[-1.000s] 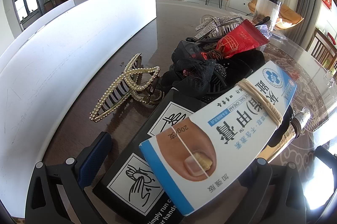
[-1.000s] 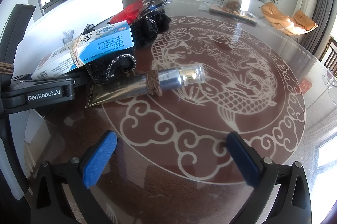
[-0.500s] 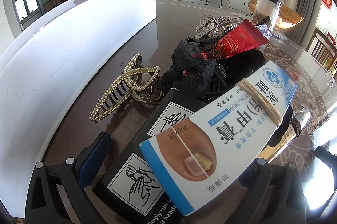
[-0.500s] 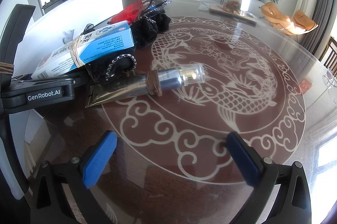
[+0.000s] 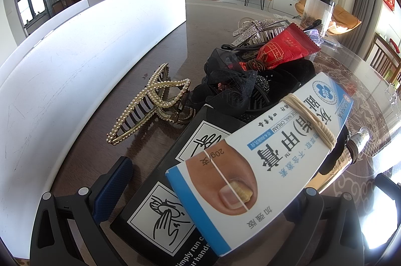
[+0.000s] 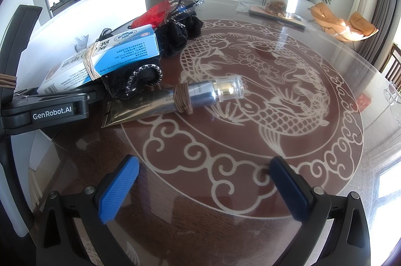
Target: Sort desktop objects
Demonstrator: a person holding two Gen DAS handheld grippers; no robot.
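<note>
Across the lower half of the left wrist frame, the left gripper [image 5: 213, 193] stands spread around the nail cream box [image 5: 260, 155] atop a black box [image 5: 160, 203], while the right gripper [image 6: 203, 180] hangs spread over bare table glass [image 6: 250, 145] below the tube [image 6: 185, 100] at centre frame.

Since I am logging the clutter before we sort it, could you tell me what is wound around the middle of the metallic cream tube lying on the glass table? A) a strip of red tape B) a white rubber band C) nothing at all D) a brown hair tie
D: in the right wrist view, a brown hair tie coils several times round the metallic cream tube, just behind its clear cap.
</note>
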